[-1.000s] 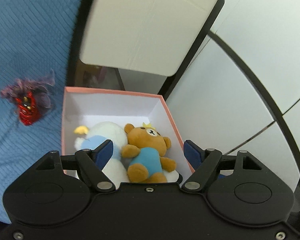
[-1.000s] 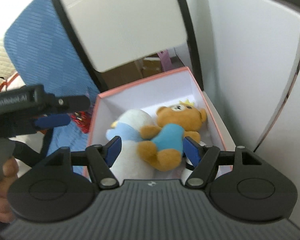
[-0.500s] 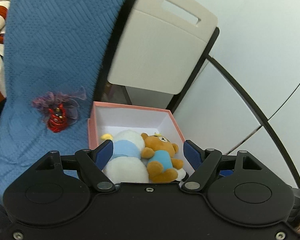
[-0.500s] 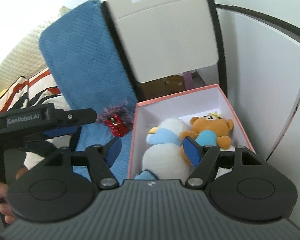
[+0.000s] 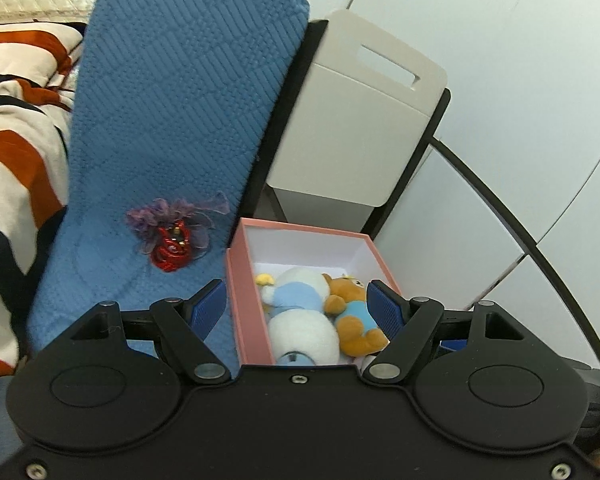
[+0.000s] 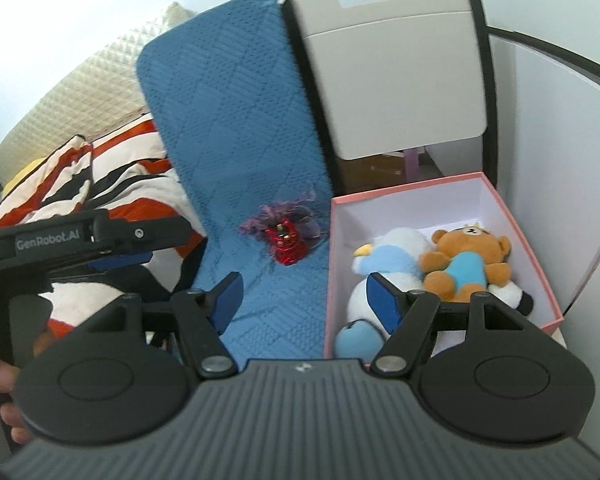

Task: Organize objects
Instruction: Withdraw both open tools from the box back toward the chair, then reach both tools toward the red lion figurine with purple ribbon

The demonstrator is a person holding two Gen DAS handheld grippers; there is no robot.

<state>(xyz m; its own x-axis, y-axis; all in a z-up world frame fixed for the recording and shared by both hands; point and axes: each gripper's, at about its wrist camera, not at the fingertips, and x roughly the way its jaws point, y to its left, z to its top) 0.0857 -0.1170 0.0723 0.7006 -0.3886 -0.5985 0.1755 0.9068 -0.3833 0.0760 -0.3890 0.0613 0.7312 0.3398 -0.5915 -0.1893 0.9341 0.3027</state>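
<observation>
A pink box [image 5: 247, 312] [image 6: 534, 240] holds a white and blue plush [image 5: 300, 312] [image 6: 392, 256] and a brown bear in a blue shirt [image 5: 352, 312] [image 6: 468, 256]. A red ornament with purple ribbon [image 5: 171, 240] [image 6: 286, 236] lies on the blue mat [image 5: 172, 120] [image 6: 240, 120] left of the box. My left gripper [image 5: 296, 308] is open and empty, held above the box's near end. My right gripper [image 6: 304, 300] is open and empty, above the mat by the box's left wall. The left gripper's body [image 6: 80, 248] shows at the left of the right wrist view.
A beige panel with a slot handle [image 5: 364, 128] [image 6: 392, 76] stands behind the box. A striped orange, white and black blanket [image 5: 12, 152] [image 6: 100, 176] lies left of the mat. White cabinet walls [image 5: 500, 120] [image 6: 560, 140] close off the right side.
Both grippers have pulled back and up from the box, so the box and plush toys look smaller and the mat, ornament and blanket have come into view. Both stay open.
</observation>
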